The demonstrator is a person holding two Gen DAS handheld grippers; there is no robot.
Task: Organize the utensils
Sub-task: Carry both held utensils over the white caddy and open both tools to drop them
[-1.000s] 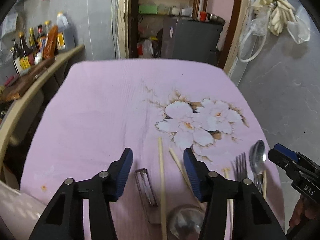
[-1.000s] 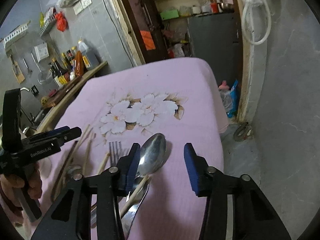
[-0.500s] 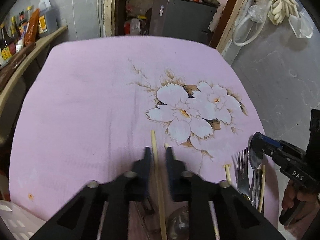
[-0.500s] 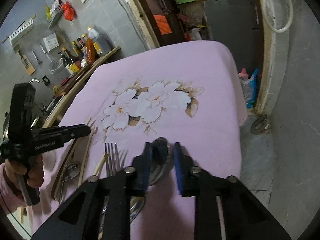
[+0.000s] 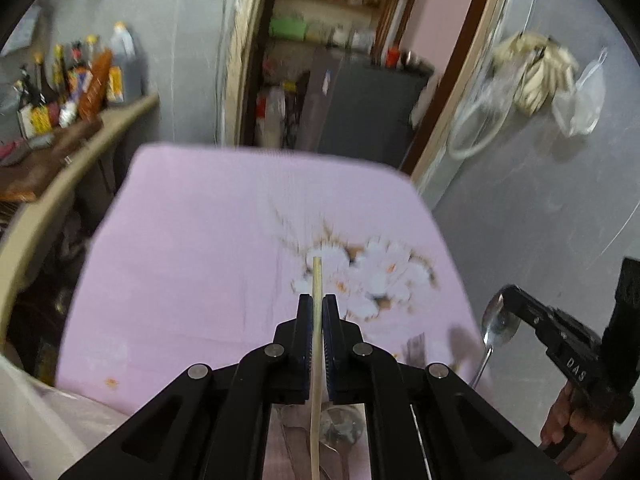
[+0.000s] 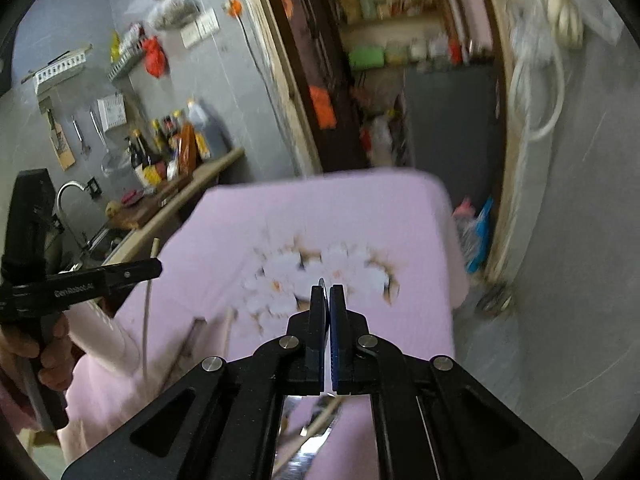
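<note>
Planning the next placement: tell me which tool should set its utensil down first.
Probably the left tool: its chopstick points over bare pink cloth. The right tool holds its spoon at the cloth's right edge.

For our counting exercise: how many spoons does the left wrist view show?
2: one spoon in the right gripper, another spoon on the cloth beneath the left gripper. Blur may hide others.

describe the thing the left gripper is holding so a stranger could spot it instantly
Start at the pink flowered tablecloth; above it the left gripper is shut on a chopstick. It is a thin, pale, straight wooden stick, unlike the shiny metal spoon in the right gripper.
</note>
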